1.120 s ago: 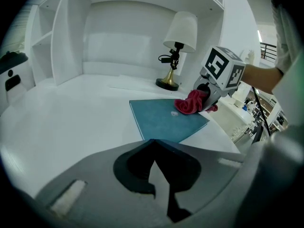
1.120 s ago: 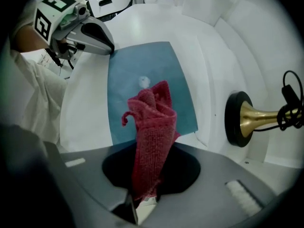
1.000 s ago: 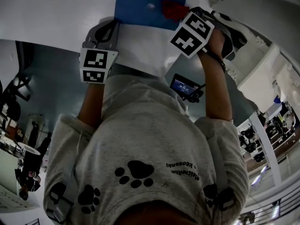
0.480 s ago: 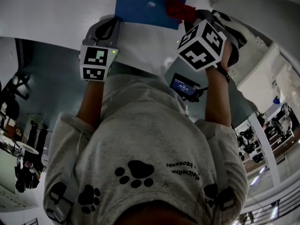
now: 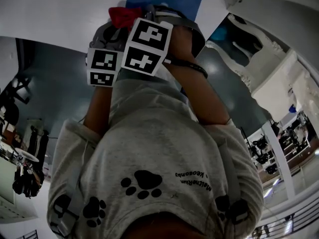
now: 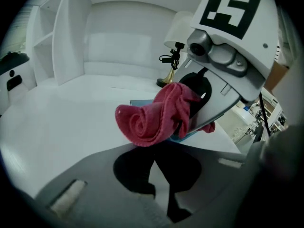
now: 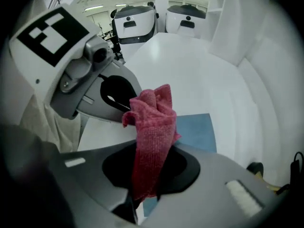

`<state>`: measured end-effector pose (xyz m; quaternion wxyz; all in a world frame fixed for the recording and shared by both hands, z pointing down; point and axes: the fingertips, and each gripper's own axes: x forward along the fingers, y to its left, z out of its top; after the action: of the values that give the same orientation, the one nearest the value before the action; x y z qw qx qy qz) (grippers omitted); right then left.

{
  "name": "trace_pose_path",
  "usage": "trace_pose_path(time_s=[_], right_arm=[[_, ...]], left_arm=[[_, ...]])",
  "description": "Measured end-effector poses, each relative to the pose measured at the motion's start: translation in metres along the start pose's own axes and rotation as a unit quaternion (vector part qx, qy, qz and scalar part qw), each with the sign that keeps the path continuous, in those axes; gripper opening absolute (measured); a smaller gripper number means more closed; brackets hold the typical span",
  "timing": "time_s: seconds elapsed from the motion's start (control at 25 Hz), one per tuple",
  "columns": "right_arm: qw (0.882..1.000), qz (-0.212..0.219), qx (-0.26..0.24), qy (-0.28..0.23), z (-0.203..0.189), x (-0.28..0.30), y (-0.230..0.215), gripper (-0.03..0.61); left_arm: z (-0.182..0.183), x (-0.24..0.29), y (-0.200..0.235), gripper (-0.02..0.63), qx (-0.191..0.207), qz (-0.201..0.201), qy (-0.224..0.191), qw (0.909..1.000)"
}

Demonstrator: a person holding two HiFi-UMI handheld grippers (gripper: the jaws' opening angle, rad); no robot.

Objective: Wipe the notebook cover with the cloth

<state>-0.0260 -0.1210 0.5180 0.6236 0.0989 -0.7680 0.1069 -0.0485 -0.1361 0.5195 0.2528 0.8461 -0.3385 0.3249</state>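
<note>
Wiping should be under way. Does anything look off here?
Yes. The red cloth sticks up bunched from the right tongs, which are shut on it. It is apparently clear of the blue notebook rather than spread flat on its cover.

Light grey short-sleeved T-shirt (image 5: 149, 143) here, black paw prints (image 5: 144, 184) on it. Thin black band (image 5: 192, 67) round the right wrist. Grey left tool (image 6: 154, 163) and grey right tool (image 7: 145, 179), each topped by a white cube (image 5: 147, 46) with black square markers.
</note>
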Motion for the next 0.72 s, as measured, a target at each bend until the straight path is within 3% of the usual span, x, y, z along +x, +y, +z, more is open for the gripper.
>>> trace_pose_path(time_s=[0.4, 0.56, 0.72], right_arm=[[1.000, 0.019, -0.010, 0.023, 0.014, 0.019, 0.009, 0.078], [0.999, -0.001, -0.028, 0.045, 0.004, 0.019, 0.006, 0.077], [0.998, 0.002, -0.010, 0.059, -0.024, 0.015, 0.008, 0.077]], left_arm=[[-0.009, -0.007, 0.010, 0.002, -0.006, -0.005, 0.005, 1.0000], [-0.008, -0.006, 0.008, 0.000, 0.000, -0.003, 0.003, 1.0000], [-0.008, -0.006, 0.007, 0.002, -0.005, -0.003, 0.003, 1.0000]])
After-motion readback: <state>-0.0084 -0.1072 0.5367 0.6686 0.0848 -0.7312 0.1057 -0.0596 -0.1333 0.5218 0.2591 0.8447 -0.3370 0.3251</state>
